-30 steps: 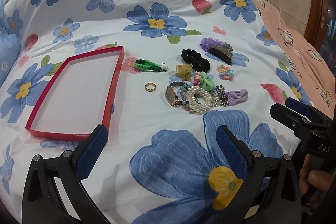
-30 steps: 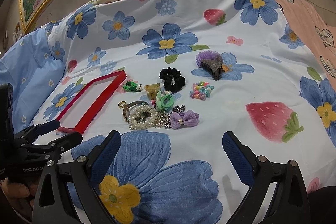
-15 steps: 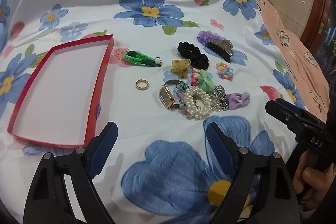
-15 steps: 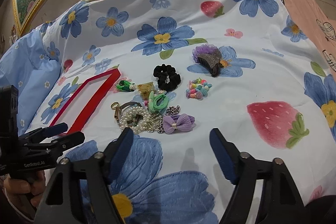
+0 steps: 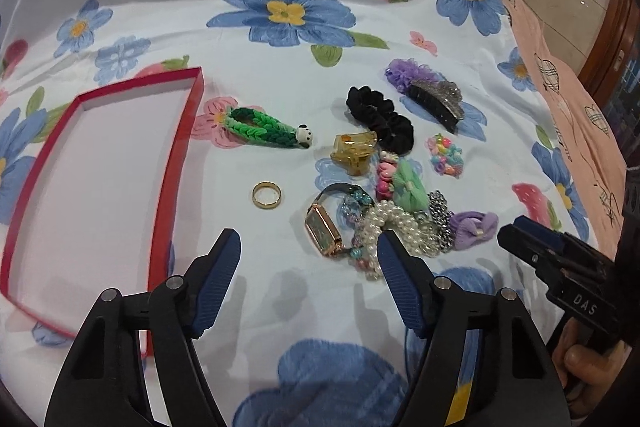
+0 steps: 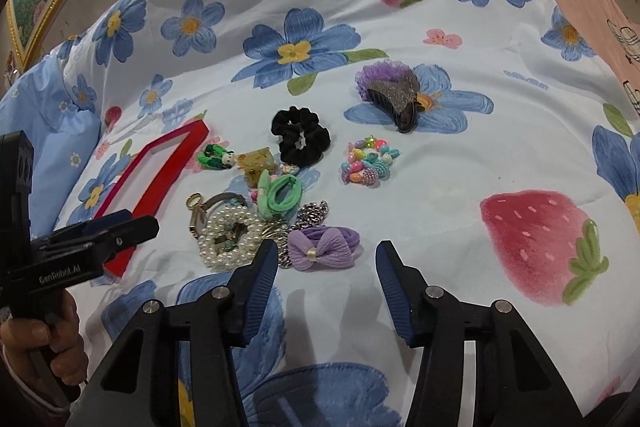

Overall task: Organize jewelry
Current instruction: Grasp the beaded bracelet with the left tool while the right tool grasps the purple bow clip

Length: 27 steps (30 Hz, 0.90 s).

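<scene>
Nothing sits in the red tray (image 5: 100, 195) yet, so we have all the sorting left. Our left view shows the left gripper (image 5: 308, 259) closing on nothing short of the gold ring (image 5: 267, 195) and watch (image 5: 322, 231). Our right view alone shows the right gripper (image 6: 326, 267) closing, empty, before the purple bow (image 6: 320, 247).

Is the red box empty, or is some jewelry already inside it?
Empty. In the left wrist view the red box shows only its bare pale floor; the gold ring and the other pieces lie outside on the sheet.

Glossy gold metal ring (image 5: 266, 195), cloth scrunchie (image 5: 380, 118)
</scene>
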Tool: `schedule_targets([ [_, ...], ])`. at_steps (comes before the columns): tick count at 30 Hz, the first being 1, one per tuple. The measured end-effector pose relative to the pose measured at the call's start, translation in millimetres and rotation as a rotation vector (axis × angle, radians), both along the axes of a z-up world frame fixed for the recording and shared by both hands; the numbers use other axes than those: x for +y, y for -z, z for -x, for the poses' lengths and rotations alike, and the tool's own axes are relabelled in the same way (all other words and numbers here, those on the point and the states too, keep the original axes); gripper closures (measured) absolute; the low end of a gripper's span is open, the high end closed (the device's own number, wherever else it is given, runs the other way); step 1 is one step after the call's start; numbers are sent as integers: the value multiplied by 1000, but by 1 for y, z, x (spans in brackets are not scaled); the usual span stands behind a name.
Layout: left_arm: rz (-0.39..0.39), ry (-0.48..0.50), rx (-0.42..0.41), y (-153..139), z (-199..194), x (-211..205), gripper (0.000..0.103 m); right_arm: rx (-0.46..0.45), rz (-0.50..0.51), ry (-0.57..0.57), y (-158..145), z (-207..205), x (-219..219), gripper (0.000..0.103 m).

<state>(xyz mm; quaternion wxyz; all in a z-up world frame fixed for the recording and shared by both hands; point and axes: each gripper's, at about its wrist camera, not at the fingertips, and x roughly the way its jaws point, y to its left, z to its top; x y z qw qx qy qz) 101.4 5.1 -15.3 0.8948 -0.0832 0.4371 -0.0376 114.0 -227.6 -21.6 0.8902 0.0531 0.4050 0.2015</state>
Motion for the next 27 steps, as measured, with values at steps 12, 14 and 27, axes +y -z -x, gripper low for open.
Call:
schedule_targets([
  [12, 0, 26, 112, 30, -40, -5, 63, 75, -9, -13, 18, -22, 5, 63],
  [14, 7, 44, 131, 36, -42, -7, 72, 90, -12, -20, 21, -24, 6, 70],
  [27, 4, 49, 87, 24, -32, -2, 95, 43, -58, -38, 6, -20, 3, 92],
])
